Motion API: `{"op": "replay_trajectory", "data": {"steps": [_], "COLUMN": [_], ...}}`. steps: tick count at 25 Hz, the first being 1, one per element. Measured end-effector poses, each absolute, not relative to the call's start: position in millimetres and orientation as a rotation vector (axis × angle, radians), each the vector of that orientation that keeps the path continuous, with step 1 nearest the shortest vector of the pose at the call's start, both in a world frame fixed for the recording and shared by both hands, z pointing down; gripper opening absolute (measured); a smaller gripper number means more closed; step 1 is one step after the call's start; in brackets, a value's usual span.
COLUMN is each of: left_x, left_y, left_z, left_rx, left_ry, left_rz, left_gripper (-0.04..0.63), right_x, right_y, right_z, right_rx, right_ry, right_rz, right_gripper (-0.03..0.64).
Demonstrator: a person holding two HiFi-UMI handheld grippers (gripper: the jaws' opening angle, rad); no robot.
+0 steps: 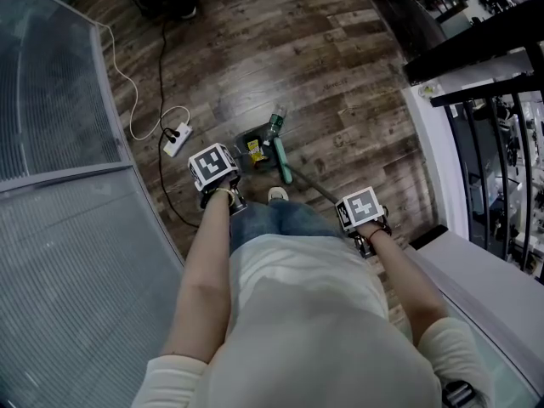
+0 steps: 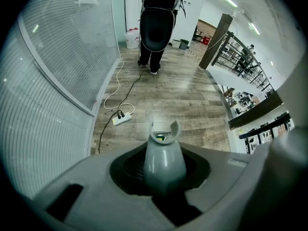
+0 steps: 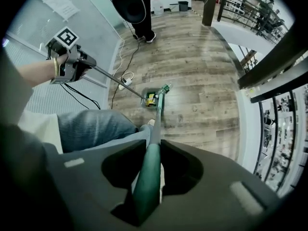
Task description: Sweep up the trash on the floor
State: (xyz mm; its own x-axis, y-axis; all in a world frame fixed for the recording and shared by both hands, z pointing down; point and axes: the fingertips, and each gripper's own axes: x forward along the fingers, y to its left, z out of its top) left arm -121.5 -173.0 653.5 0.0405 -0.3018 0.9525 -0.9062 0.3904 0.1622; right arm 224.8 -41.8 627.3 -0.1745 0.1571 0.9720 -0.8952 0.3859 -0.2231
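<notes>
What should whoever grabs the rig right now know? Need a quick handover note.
Left hand-held gripper: shut on the grey dustpan handle.
Right hand-held gripper: shut on the green broom handle.
The dustpan sits on the wood floor ahead of the person's feet, with the broom head right beside it.
Done: the yellow trash lies in the dustpan.
Left: no other loose trash shows on the floor in these views, so the next step is probably to lift the pan level and empty it.
Mind the power strip and its cable, to the left of the dustpan.
</notes>
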Motion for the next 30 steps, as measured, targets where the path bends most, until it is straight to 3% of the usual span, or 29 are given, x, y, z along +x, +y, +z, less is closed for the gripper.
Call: {"op": "replay_trajectory", "data": {"steps": [17,30], "left_x": [-128,-122], "left_y": [-170,-171], "left_z": [654,654], "left_rx": [1.113,1.104], "left_ry": [-1.527,-1.519], "left_rz": [0.691,0.692], "left_gripper": [0.091,0.091], "right_x": [273,284], "right_y": [-92,-171], "right_z": [613,652], "right_rx": [0.927,1.091], "right_ry": [-1.419,-1.333], "right_rz": [1.169,0.944], "right_gripper": [0.101,0.101]}}
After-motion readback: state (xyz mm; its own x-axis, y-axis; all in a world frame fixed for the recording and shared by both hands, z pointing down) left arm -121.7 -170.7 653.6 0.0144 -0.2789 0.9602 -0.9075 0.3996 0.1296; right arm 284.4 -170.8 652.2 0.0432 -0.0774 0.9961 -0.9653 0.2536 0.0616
